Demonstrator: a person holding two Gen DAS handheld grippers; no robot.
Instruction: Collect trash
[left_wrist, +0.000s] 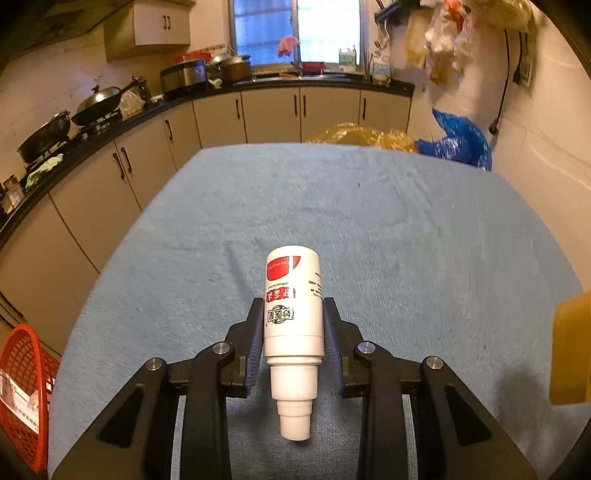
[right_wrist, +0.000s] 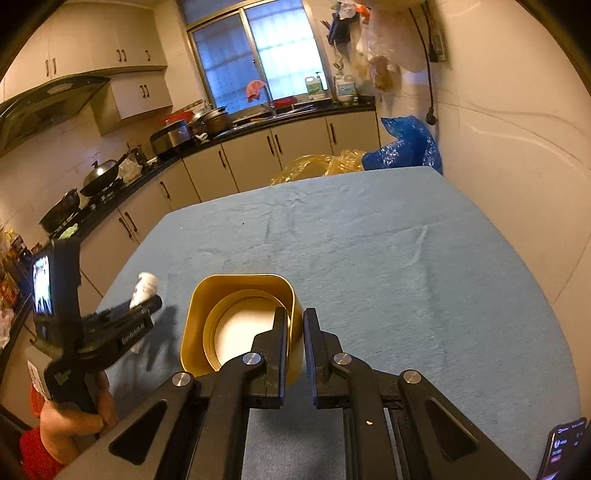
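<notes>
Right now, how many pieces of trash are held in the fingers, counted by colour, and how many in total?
White: 1, the white bottle, gripped between the fingers of the left gripper.
Gold: 1, the gold tin, its wall pinched by the fingers of the right gripper.
Total: 2

Legible: "GenRobot.AI" printed on the left gripper (right_wrist: 146, 306) body; the white bottle (left_wrist: 291, 314) between its fingers bears inverted Chinese characters, unreadable.
</notes>
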